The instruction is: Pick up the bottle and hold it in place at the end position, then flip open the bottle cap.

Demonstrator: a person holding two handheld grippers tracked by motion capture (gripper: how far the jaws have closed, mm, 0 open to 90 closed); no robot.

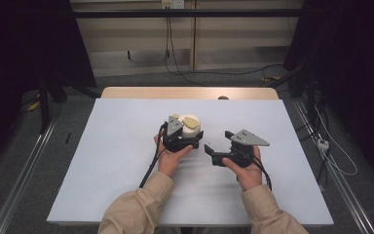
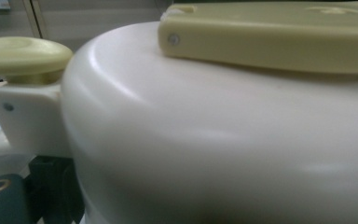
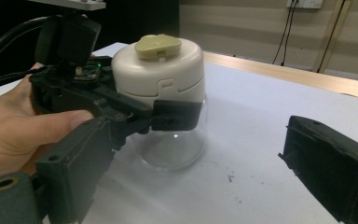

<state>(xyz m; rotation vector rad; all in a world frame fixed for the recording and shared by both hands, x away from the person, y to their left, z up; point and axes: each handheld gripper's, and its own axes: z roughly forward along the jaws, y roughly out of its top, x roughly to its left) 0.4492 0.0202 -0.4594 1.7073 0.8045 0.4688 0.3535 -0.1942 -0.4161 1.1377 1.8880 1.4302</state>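
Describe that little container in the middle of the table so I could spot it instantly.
On the white table, look just left of centre, where the left claw clamps it. It is a small jar with a see-through base, a cream dome lid and a pale yellow knob. Nothing else light-coloured stands there; the right claw hangs open beside it.

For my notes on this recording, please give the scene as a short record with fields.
object: clear container with cream lid, standing upright on the table
lid top: yellowish knob
left gripper: jaws closed on the container just below the lid
right gripper: jaws open, holding nothing, apart from the container
surface: white table
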